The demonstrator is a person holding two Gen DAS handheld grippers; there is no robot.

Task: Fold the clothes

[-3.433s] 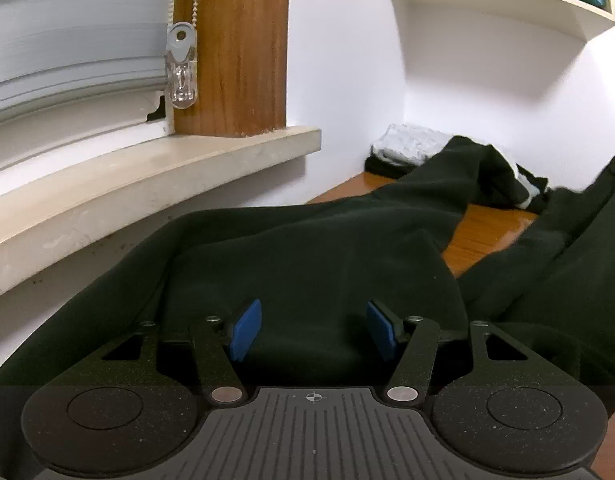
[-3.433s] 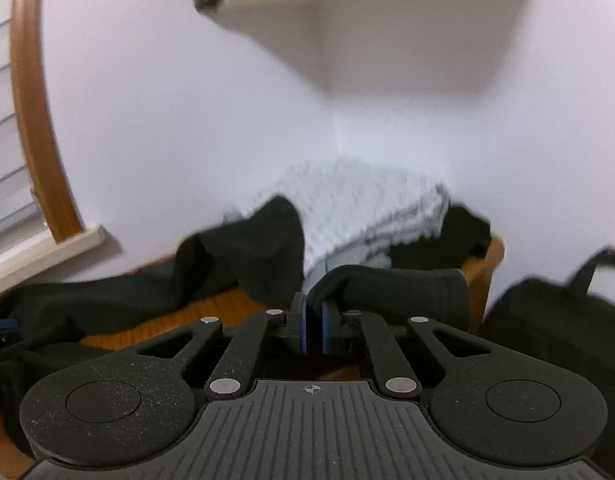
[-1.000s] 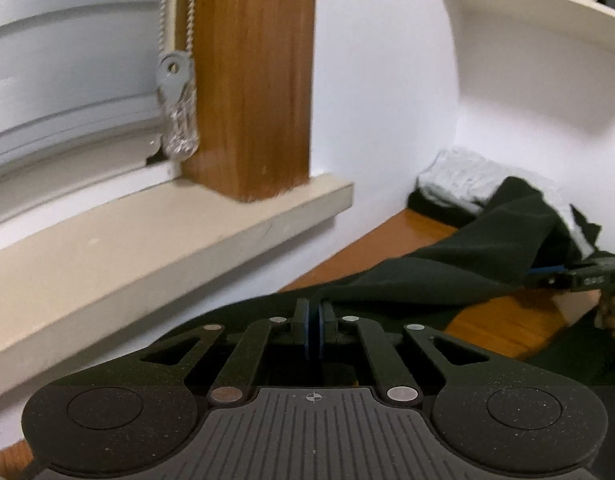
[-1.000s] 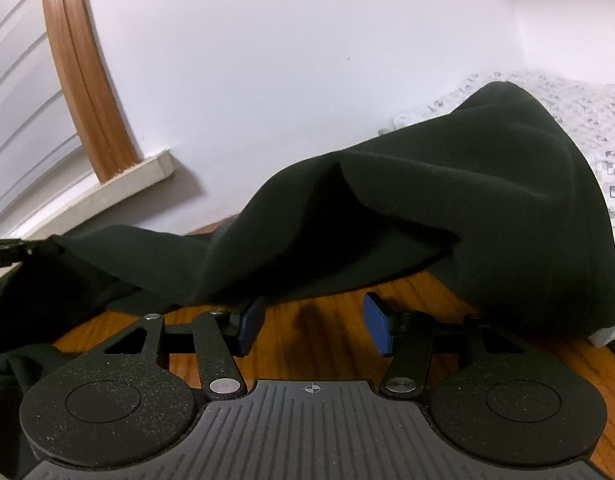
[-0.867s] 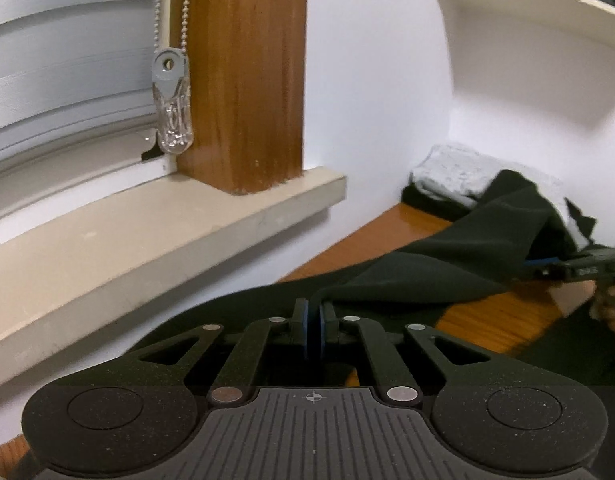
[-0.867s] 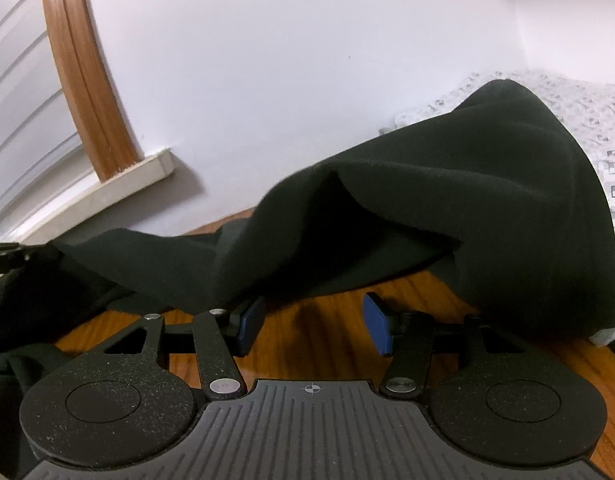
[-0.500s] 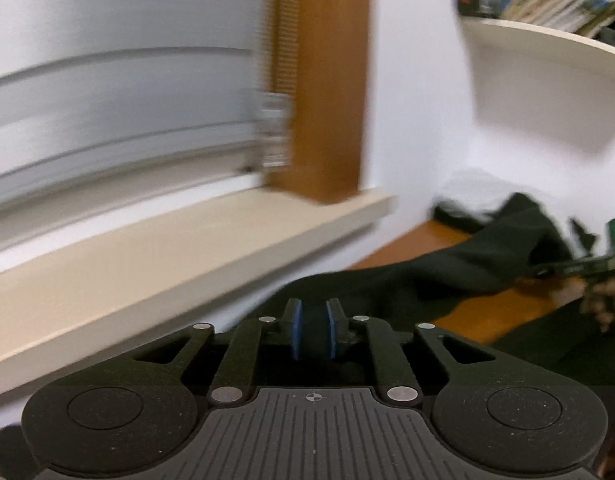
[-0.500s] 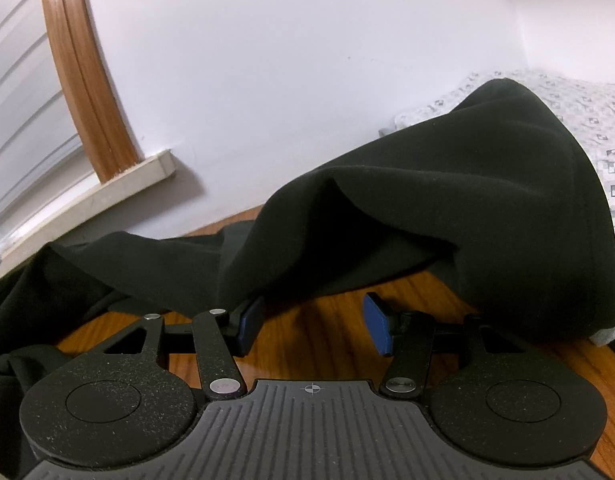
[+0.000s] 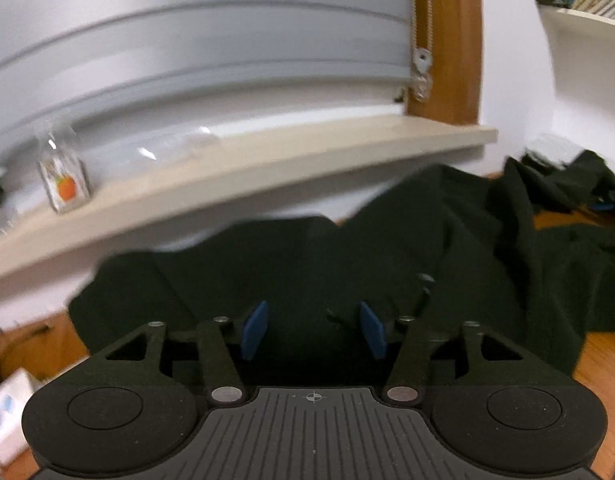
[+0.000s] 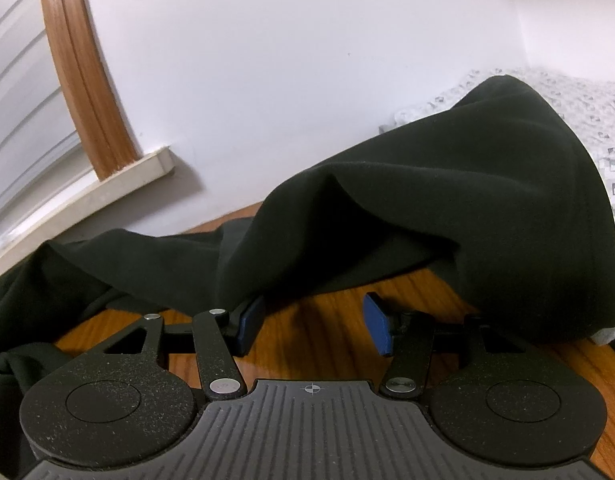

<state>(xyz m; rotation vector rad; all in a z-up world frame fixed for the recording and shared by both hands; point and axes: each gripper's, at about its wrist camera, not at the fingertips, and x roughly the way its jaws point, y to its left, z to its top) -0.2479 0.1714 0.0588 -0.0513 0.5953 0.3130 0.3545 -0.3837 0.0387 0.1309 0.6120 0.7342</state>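
A dark green-black garment [image 9: 387, 264] lies rumpled on the wooden table below the window sill. My left gripper [image 9: 313, 330] is open just above the garment's near end, holding nothing. In the right wrist view the same garment [image 10: 427, 208] drapes in a long fold from the left up over a white patterned cloth [image 10: 587, 120]. My right gripper [image 10: 313, 320] is open low over bare wood, its left pad against the garment's edge.
A beige window sill [image 9: 235, 184] with a small clear jar [image 9: 63, 176] runs behind the garment. A wooden window frame [image 9: 447, 40] and blind cord [image 9: 421, 64] stand at the back. A shelf with books [image 9: 587, 12] is at upper right. White wall [image 10: 307, 60] backs the table.
My left gripper was shut on the garment, pulled it leftward along the sill, and has now opened and let it drop. My right gripper has stayed open and still.
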